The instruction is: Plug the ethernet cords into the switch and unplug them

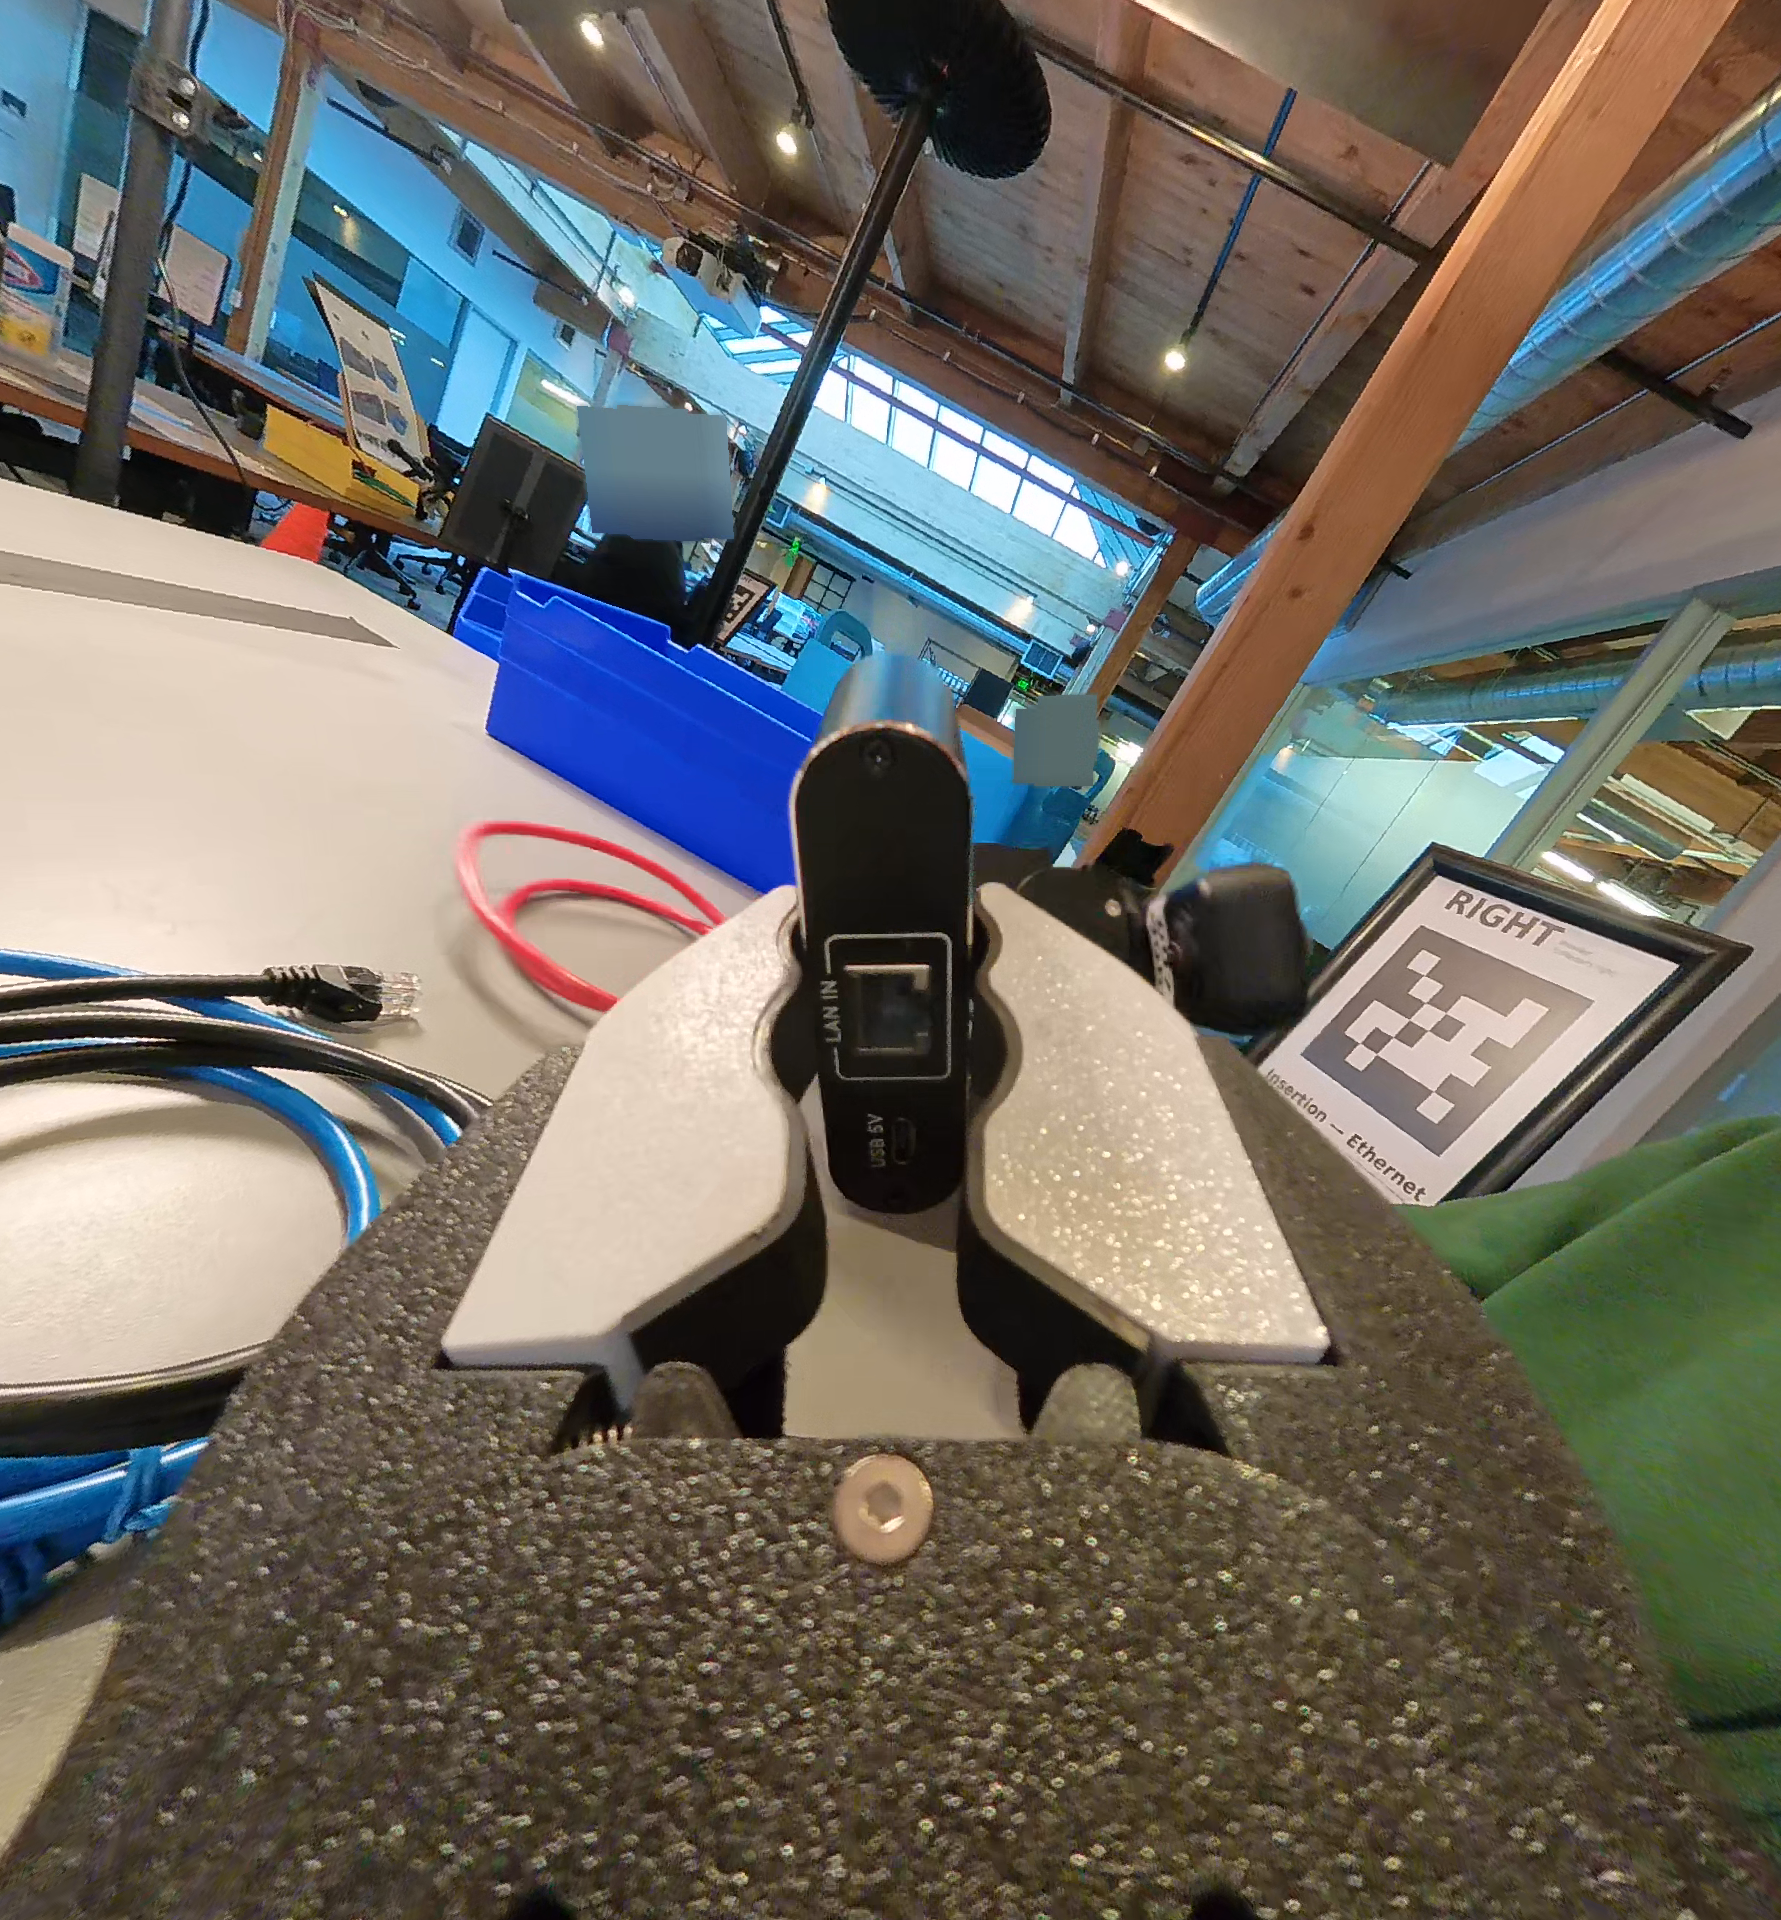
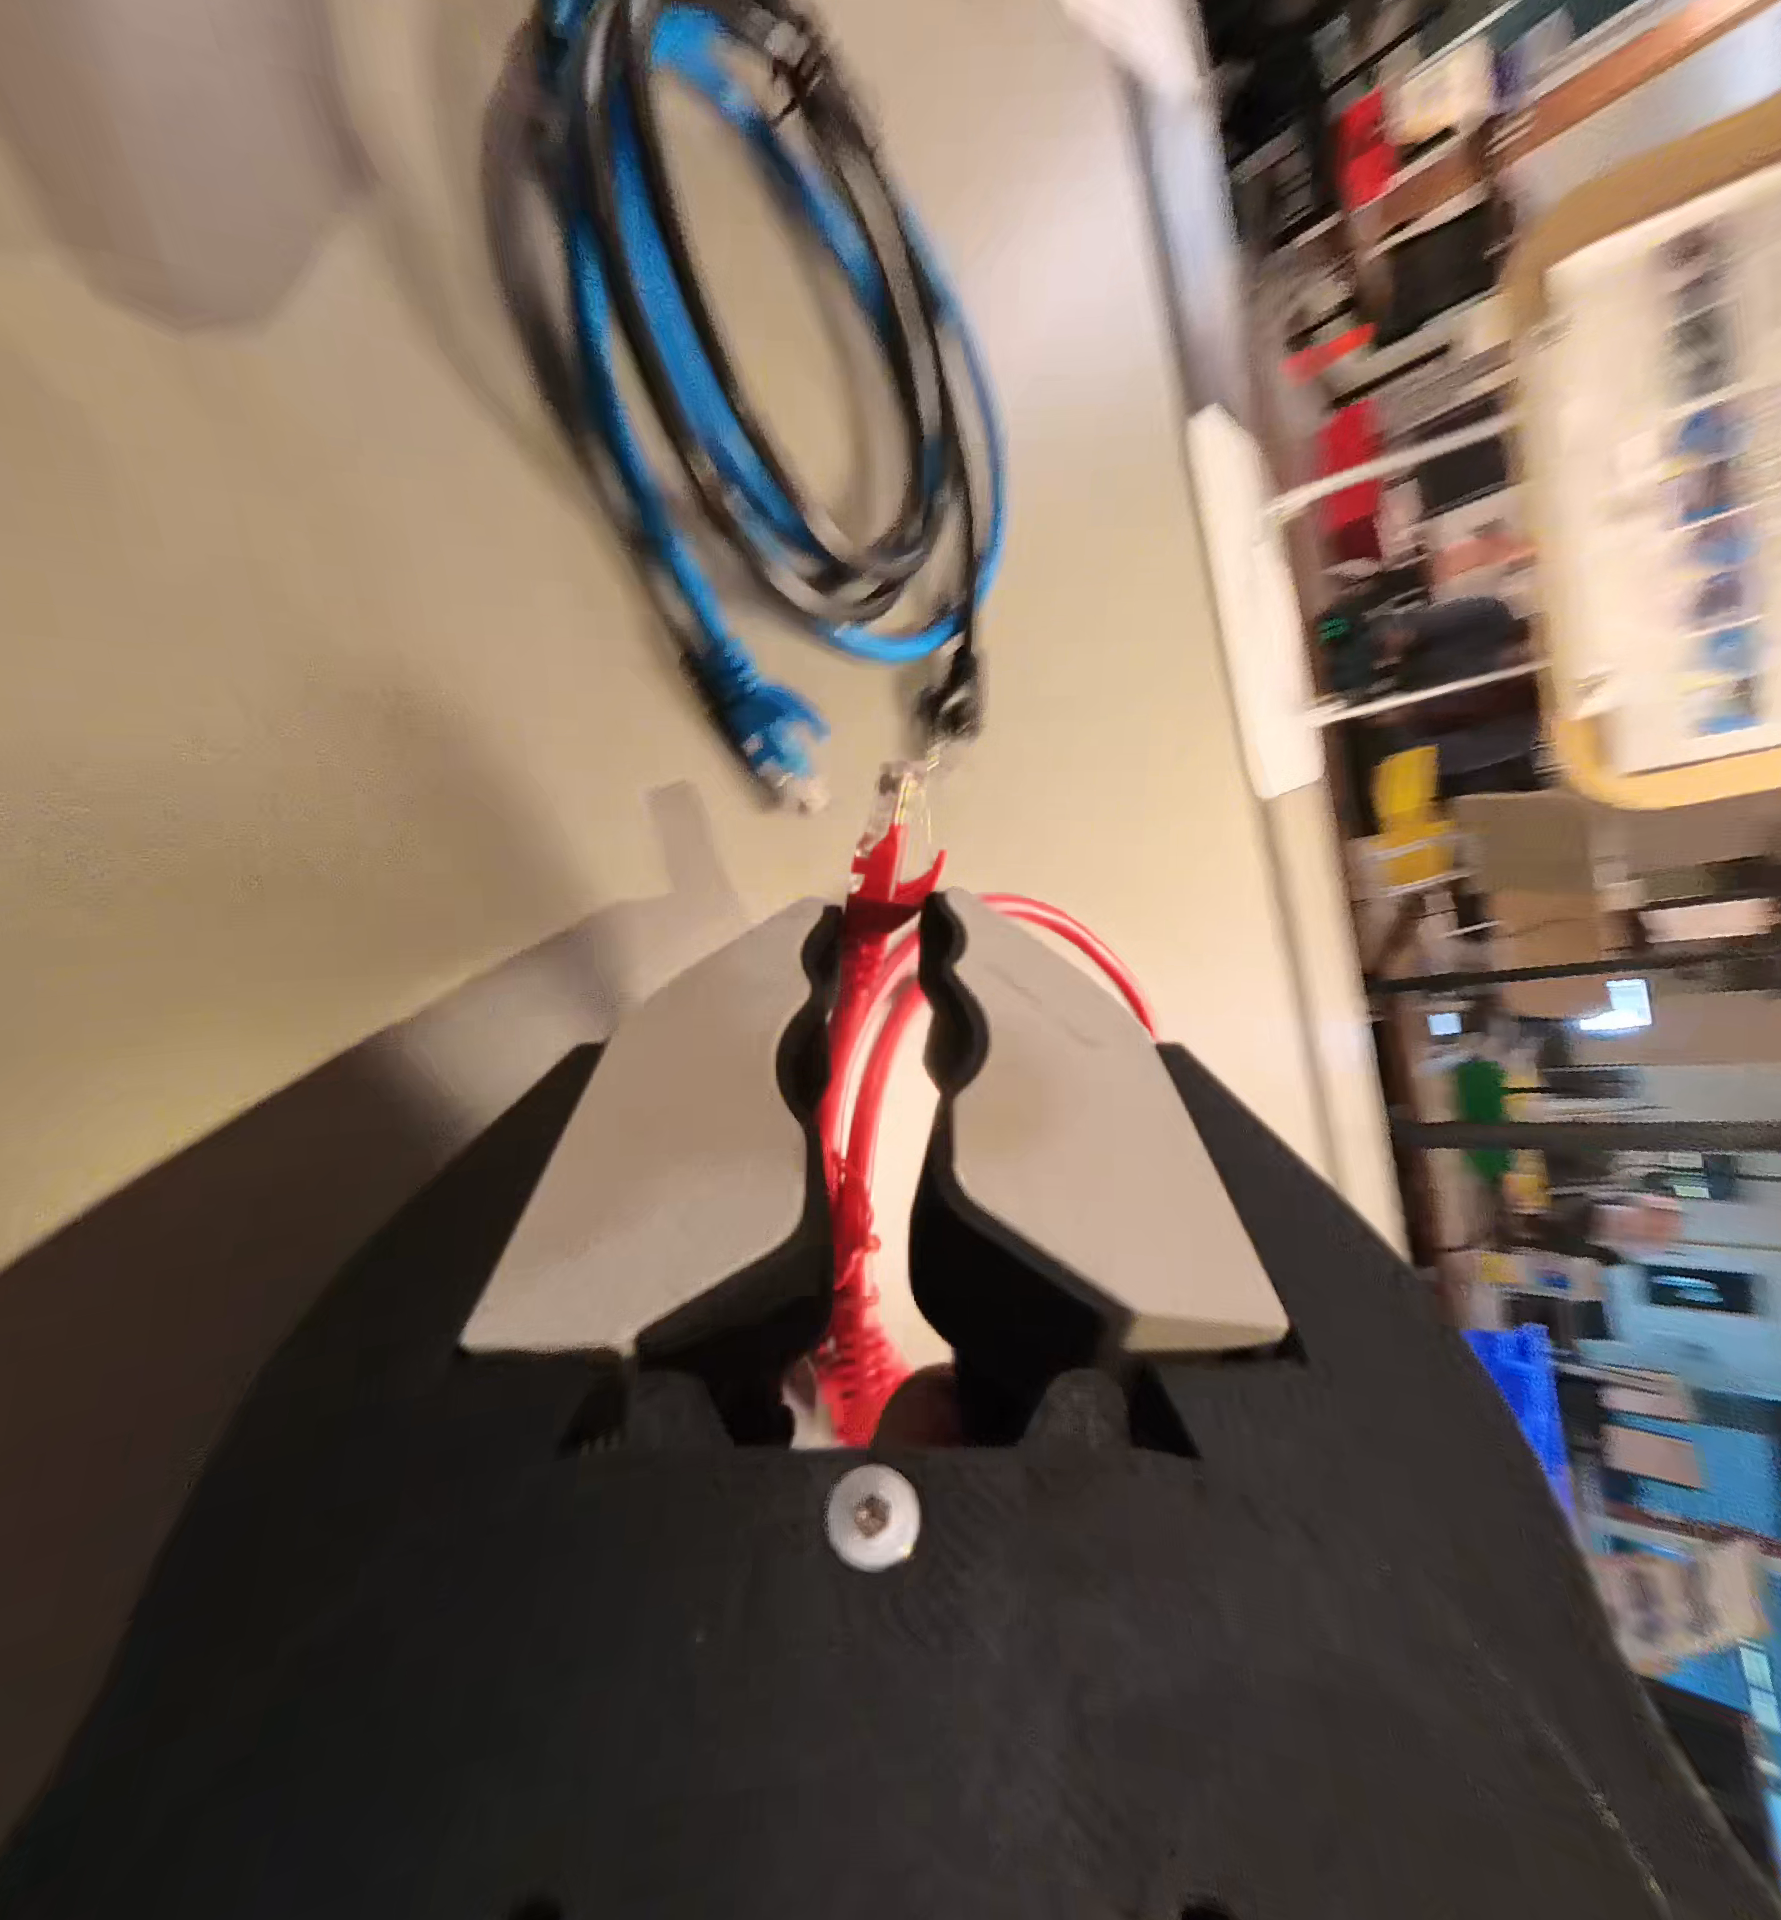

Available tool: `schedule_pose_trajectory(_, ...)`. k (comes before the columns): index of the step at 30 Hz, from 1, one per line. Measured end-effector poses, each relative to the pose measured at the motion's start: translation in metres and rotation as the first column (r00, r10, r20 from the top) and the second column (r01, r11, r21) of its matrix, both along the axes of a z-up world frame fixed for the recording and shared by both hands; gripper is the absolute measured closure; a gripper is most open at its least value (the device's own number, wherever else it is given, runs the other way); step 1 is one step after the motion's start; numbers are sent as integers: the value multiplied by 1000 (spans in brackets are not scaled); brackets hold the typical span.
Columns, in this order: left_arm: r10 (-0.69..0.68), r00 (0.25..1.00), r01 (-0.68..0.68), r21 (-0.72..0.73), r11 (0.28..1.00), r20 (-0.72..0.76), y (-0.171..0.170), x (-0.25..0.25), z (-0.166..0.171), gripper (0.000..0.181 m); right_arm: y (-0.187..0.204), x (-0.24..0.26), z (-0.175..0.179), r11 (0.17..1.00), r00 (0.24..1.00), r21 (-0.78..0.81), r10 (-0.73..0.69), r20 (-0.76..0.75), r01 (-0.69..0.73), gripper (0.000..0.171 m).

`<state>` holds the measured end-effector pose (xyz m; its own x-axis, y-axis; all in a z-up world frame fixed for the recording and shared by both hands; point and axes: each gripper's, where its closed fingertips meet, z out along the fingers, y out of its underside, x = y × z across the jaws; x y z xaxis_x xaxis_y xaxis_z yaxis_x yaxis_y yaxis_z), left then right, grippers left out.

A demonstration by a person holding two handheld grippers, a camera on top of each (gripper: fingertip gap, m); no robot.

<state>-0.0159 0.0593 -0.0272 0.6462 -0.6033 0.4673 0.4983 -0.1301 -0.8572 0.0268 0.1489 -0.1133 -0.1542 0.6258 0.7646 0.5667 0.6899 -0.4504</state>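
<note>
While both tools are loaded, I hold the work as follows. My left gripper [image 1: 881,1049] has its jaws clamped on the slim black metal switch [image 1: 881,966], which stands upright between the grey textured fingers [image 1: 678,1132]. Its end face points back at the camera, and the single network port [image 1: 891,1008] on that face is empty; a smaller socket sits below it at 6 o'clock.

My right gripper [image 2: 881,925] has its jaws pressed together on the thin red ethernet cord [image 2: 855,1091], just behind the boot. The clear plastic plug [image 2: 896,805] projects forward past the fingertips at 12 o'clock. This view is motion-blurred, so I cannot read the latch orientation.

On the pale grey table [image 1: 190,748], the coiled blue ethernet cord [image 1: 346,1153] and the coiled black ethernet cord [image 1: 335,987] lie at 9 o'clock from the switch, both loose and unplugged. A red loop trails at 11 o'clock, before the blue plastic bin [image 1: 637,717].

I judge the task to be at its early stage: no cord is seated in the visible port. Remaining work: align the red plug with a port, insert, withdraw, then repeat for the blue and black cords.
</note>
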Motion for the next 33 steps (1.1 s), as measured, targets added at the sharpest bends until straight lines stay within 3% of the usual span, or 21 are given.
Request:
schedule_pose_trajectory(1, -3, 1000, 3, 1, 1000, 4, 0, 0, 0, 156, -2, -6, 10, 999, 998, 50, 1, -64, 2, 157)
schedule_pose_trajectory(4, -20, 1000, 20, -2, 1000, 18, -2, 0, 0, 155, -13, -21, 39, 979, 967, 203, 23, -254, 30, 157)
schedule_pose_trajectory(7, -38, 999, 38, -33, 999, 23, -3, 2, -3, 155, -31, -30, 52, 916, 945, 397, 75, -318, 61, 157)
schedule_pose_trajectory(11, -65, 996, 70, -101, 992, 55, -6, 4, -8, 156, -47, -36, 60, 841, 931, 531, 104, -350, 106, 158)
schedule_pose_trajectory(23, -156, 949, 211, -186, 960, 273, -8, 26, -10, 156, -33, -17, 96, 787, 843, 512, -18, -538, 344, 158)
schedule_pose_trajectory(33, -81, 966, 145, -255, 956, 245, 1, 26, -20, 156, -41, -22, 91, 761, 865, 574, 34, -500, 302, 160)
